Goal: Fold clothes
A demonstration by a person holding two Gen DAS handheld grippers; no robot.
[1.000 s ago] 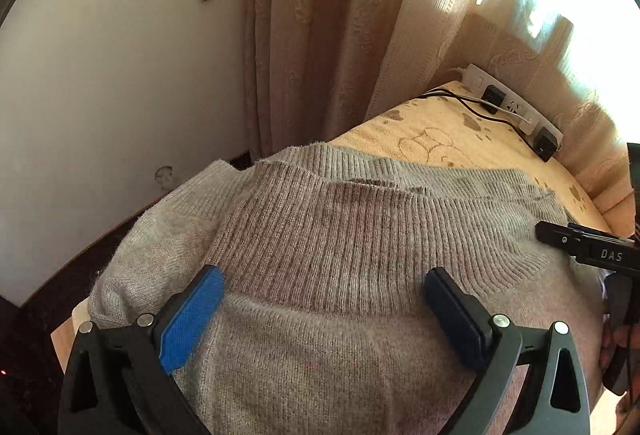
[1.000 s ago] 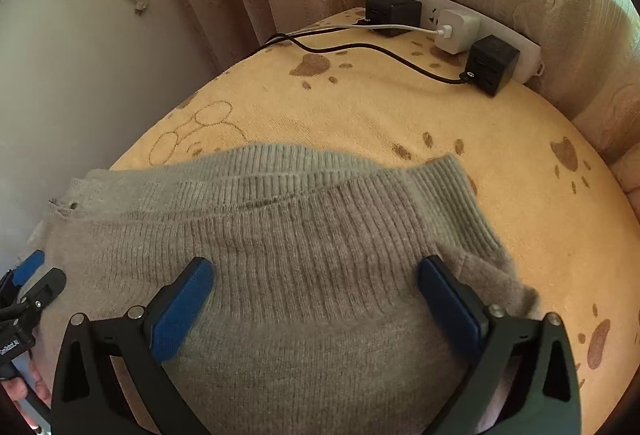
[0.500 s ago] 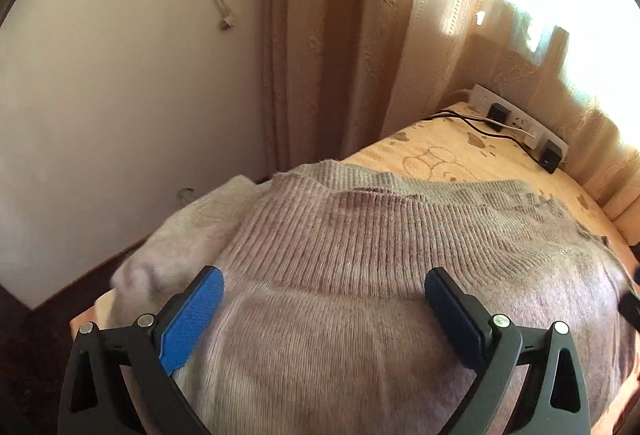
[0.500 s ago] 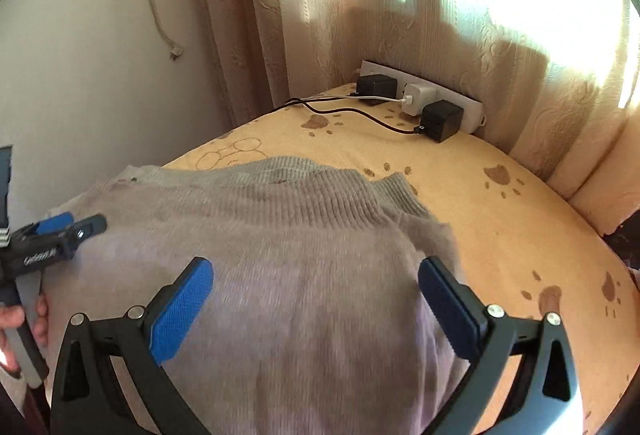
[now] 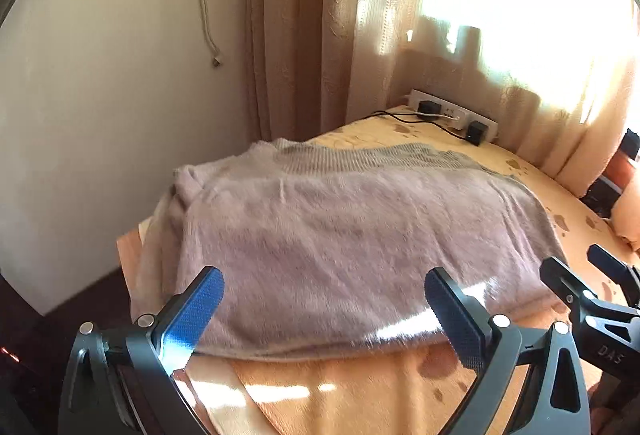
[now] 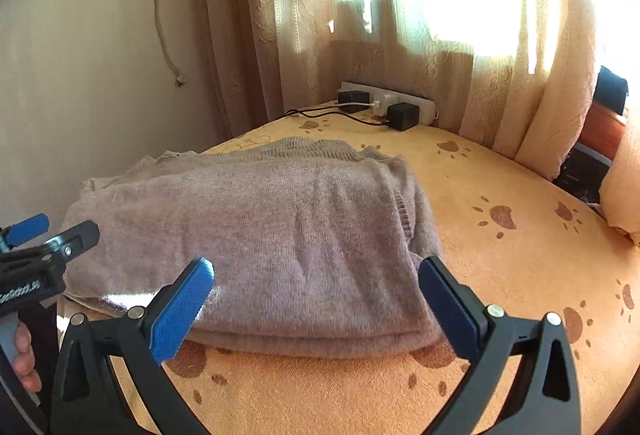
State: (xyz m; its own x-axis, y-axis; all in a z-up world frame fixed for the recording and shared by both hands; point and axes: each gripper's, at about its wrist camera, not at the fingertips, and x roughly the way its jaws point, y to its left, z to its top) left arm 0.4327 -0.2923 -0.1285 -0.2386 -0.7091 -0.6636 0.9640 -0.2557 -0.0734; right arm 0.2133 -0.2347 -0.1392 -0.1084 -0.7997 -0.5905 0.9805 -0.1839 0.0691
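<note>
A grey-mauve knitted sweater (image 5: 352, 235) lies folded into a broad rectangle on an orange blanket (image 6: 500, 275) printed with brown paw marks. Its ribbed hem (image 5: 360, 157) shows along the far edge of the fold, on the side toward the curtain, and several layers stack at the near edge. On the sweater's left side a bunched part (image 5: 180, 195) hangs toward the blanket's edge by the wall.

The left gripper (image 5: 324, 311) hangs just above the sweater's near edge, its blue-padded fingers (image 5: 196, 311) spread wide with nothing between them. The right gripper (image 6: 316, 299) sits near the sweater's near right corner, also spread wide and empty; its pads (image 6: 182, 311) frame the fold without touching it, as far as the view shows. In the right wrist view, part of a hand (image 6: 24, 359) grips the left tool's handle at the frame's left edge.

Beyond the sweater, at the far side of the blanket, a white power strip (image 6: 386, 105) lies against the beige curtain (image 6: 360, 35), with black adapters and cables plugged in. Left of the sweater stands a pale wall (image 5: 100, 95), and a thin cord (image 5: 208, 15) dangles down it. Bright sun comes through the curtain and throws patches on the blanket in front of the sweater.
</note>
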